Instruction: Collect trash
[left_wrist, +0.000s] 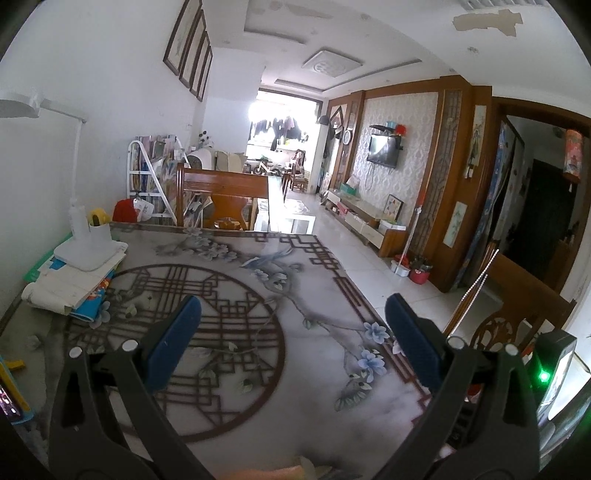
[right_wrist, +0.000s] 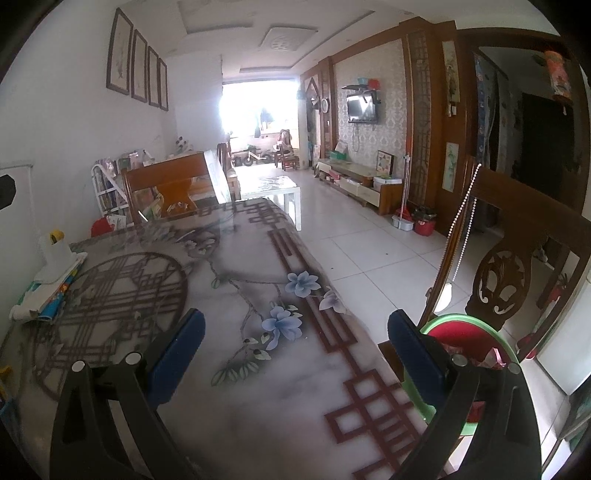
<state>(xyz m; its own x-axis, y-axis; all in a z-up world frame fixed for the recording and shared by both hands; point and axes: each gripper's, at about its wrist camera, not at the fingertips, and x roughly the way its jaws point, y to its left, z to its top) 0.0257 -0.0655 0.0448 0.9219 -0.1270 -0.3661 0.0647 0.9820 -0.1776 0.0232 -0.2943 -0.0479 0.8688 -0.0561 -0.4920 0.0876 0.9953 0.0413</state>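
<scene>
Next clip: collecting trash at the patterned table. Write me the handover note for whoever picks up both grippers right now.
Left gripper: open, empty, above the table.
Right gripper: open, empty, over the table's right edge.
Bin: green rim, red inside, beside the table's right edge by the chair; some crumpled wrappers already in it.
Table: no loose trash is plain in the middle. A few small pale scraps lie near the left edge; too blurred to say whether they are trash. The papers under the lamp base look like books, not trash.
Left to do: check the left edge, drop any trash in the bin.
</scene>
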